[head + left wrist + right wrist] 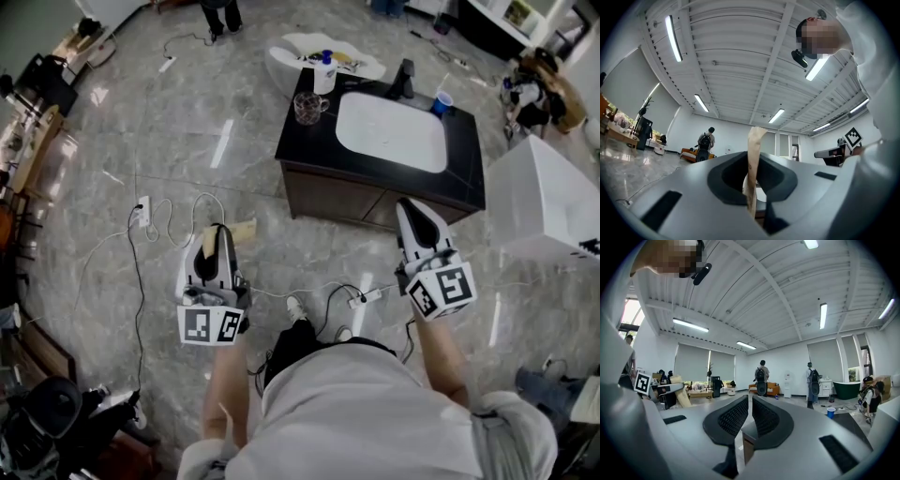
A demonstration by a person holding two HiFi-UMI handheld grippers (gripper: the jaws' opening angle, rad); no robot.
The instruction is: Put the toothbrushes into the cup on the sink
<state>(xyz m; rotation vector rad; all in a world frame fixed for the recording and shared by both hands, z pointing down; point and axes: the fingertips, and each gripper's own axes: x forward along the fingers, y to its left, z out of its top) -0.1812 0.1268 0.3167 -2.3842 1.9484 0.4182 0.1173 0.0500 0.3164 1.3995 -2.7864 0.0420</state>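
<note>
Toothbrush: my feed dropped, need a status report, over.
Left claw shut on tan toothbrush. Right claw shut, empty. Glass cup on sink counter, not yet reached. Floor cables underfoot.

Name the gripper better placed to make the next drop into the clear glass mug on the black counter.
Left. The left gripper is shut on a flat tan stick, apparently a toothbrush, and the clear glass mug stands at the left end of the black counter. The right gripper holds nothing.
</note>
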